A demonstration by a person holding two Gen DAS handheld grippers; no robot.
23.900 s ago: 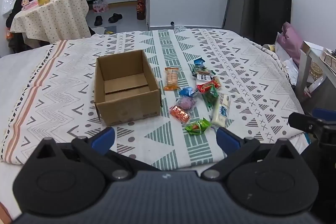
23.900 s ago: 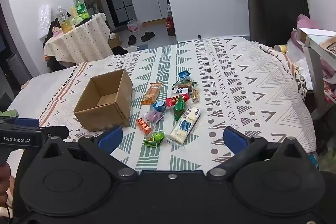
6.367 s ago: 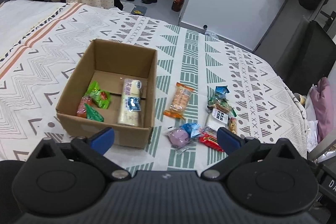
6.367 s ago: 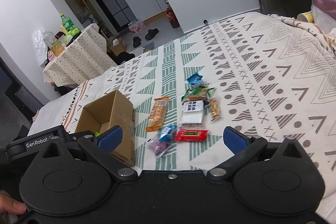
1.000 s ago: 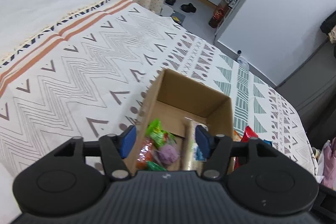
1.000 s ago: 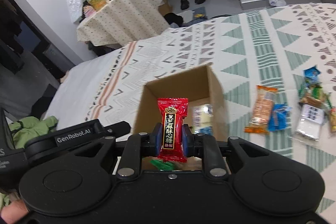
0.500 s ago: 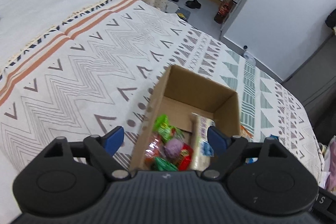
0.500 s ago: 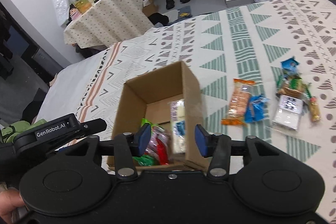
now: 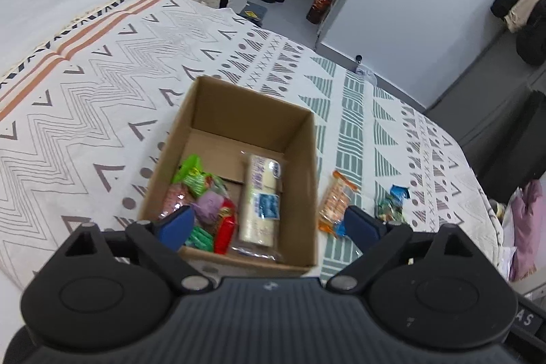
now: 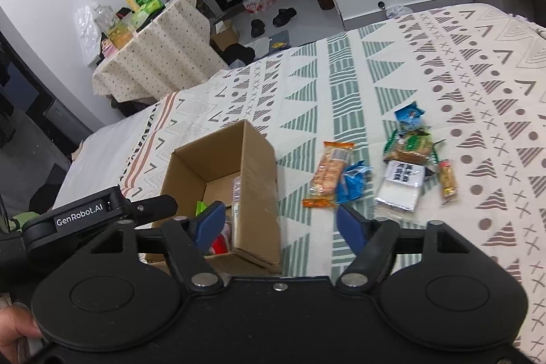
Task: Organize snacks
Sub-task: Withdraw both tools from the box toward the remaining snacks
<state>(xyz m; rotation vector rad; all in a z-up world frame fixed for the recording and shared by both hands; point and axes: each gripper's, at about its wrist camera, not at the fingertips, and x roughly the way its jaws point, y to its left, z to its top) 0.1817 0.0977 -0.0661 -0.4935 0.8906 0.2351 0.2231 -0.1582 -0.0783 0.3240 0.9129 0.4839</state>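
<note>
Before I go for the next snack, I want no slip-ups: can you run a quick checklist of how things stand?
1. Right gripper free of any snack: ok, jaws opening, nothing between them.
2. Left gripper free: ok, also opening and empty.
3. Red candy inside the cardboard box: ok.
4. Box upright with room left: ok, far half bare.
5. Snacks left on the bedspread: not ok, the orange biscuit pack, blue candy and others remain.
6. Nearest snack clear of neighbours: not ok, biscuit pack and blue candy touch.
</note>
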